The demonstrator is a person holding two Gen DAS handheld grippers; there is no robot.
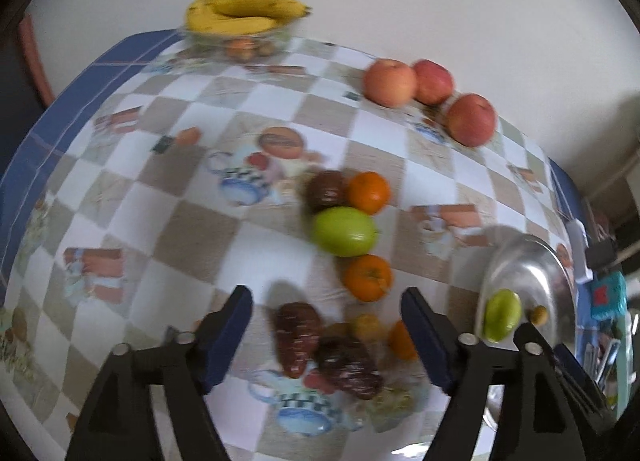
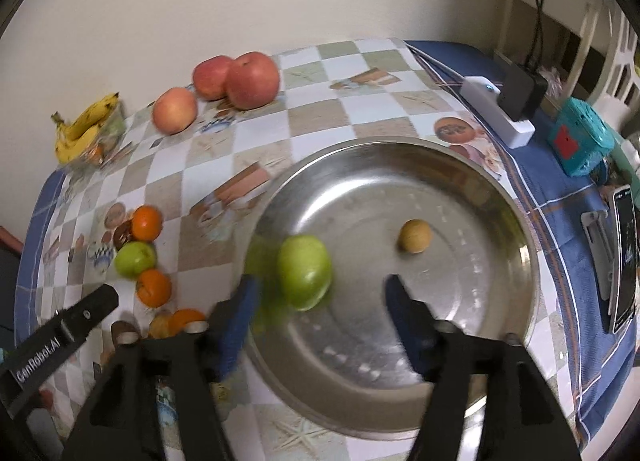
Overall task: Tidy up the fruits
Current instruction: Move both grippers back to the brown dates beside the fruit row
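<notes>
A steel pan [image 2: 500, 301] holds a green apple [image 2: 306, 277] and a small tan fruit [image 2: 415, 236]. My right gripper [image 2: 320, 293] is open above the pan, the green apple just ahead between its fingers, not held. My left gripper [image 1: 326, 313] is open and empty above a cluster of dark brown fruits [image 1: 298, 337], with an orange [image 1: 368, 277], a second green apple [image 1: 344, 231] and another orange [image 1: 368, 192] beyond. The pan shows in the left wrist view [image 1: 532, 261] at the right.
Three red apples [image 1: 428, 97] lie at the far side by the wall. Bananas [image 1: 244, 13] rest on a glass bowl at the far left. A phone [image 2: 624, 257], a teal box [image 2: 580, 141] and a white charger [image 2: 500, 109] sit to the pan's right.
</notes>
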